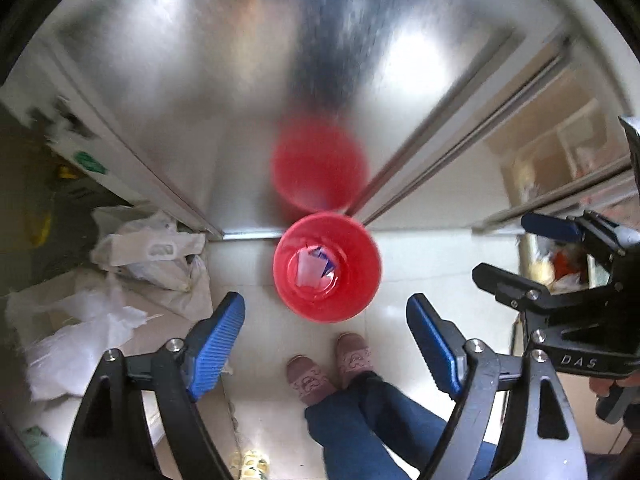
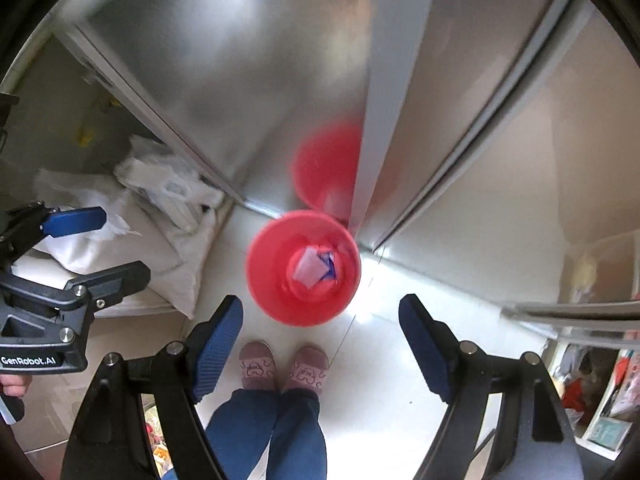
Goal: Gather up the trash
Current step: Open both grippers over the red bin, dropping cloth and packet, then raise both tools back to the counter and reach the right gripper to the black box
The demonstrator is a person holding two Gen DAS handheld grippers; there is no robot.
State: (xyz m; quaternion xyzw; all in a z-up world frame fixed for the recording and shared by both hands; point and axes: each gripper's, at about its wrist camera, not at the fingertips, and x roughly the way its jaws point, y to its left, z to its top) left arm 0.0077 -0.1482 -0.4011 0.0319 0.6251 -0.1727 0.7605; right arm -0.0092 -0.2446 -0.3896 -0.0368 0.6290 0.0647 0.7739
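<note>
A red trash bin (image 1: pixel 327 267) stands on the pale floor against a steel fridge door; it also shows in the right wrist view (image 2: pixel 303 270). White and blue scraps of trash (image 1: pixel 314 266) lie in its bottom, also visible in the right wrist view (image 2: pixel 314 268). My left gripper (image 1: pixel 326 344) is open and empty, held high above the floor just short of the bin. My right gripper (image 2: pixel 320 346) is open and empty, beside the left at the same height. Each gripper shows in the other's view: the right one (image 1: pixel 532 248) and the left one (image 2: pixel 108 242).
The steel fridge (image 1: pixel 280 80) mirrors the bin. White plastic bags (image 1: pixel 152 252) and a cushion lie on the floor at left. Open shelves (image 1: pixel 560 168) with clutter stand at right. The person's slippered feet (image 1: pixel 332 368) and jeans are below the grippers.
</note>
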